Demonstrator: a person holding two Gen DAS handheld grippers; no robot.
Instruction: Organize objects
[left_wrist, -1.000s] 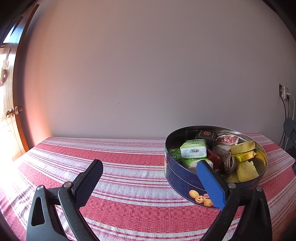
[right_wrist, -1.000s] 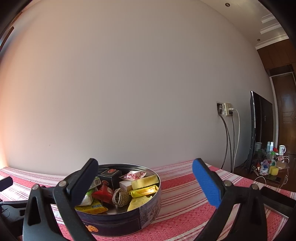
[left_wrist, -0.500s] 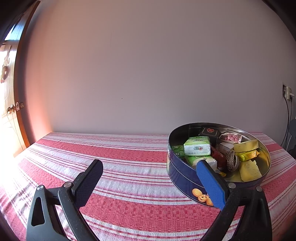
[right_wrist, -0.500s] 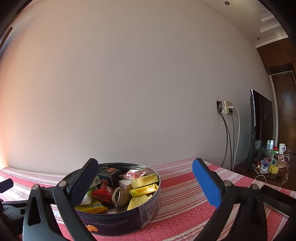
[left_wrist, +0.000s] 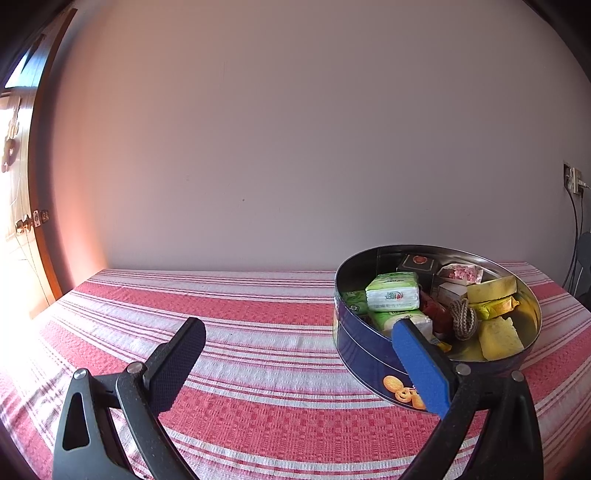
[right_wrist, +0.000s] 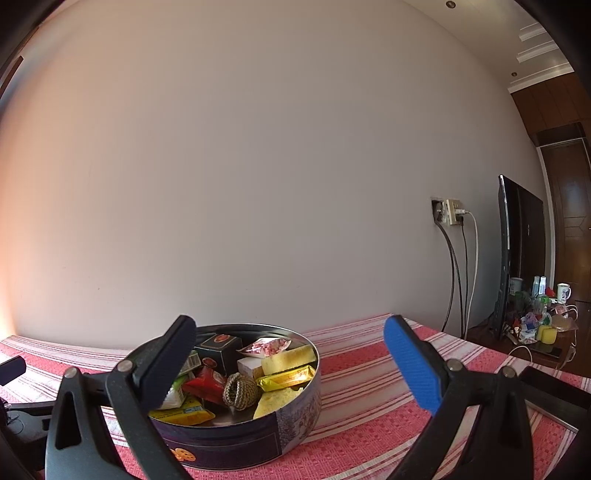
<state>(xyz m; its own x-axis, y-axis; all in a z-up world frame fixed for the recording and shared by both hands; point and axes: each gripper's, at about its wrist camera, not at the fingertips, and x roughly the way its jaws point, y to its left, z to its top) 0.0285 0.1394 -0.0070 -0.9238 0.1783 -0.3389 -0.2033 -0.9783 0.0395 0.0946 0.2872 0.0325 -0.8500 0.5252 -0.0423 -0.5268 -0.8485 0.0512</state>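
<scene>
Left gripper (left_wrist: 295, 350) hovers low over the striped tablecloth (left_wrist: 240, 314), jaws wide apart, empty. The round cookie tin (left_wrist: 369, 354), packed w/ packets, boxes and a twine ball (right_wrist: 240, 390), sits just right of it. Right gripper (right_wrist: 290, 350) also gapes, empty, above the tin. Risk: a pad clips the rim, skidding the tin on cloth. Can't tell how loosely items are stacked, prob. easy to spill.

black fingers (left_wrist: 176, 363), blue pads (right_wrist: 412, 363), silver screws
</scene>
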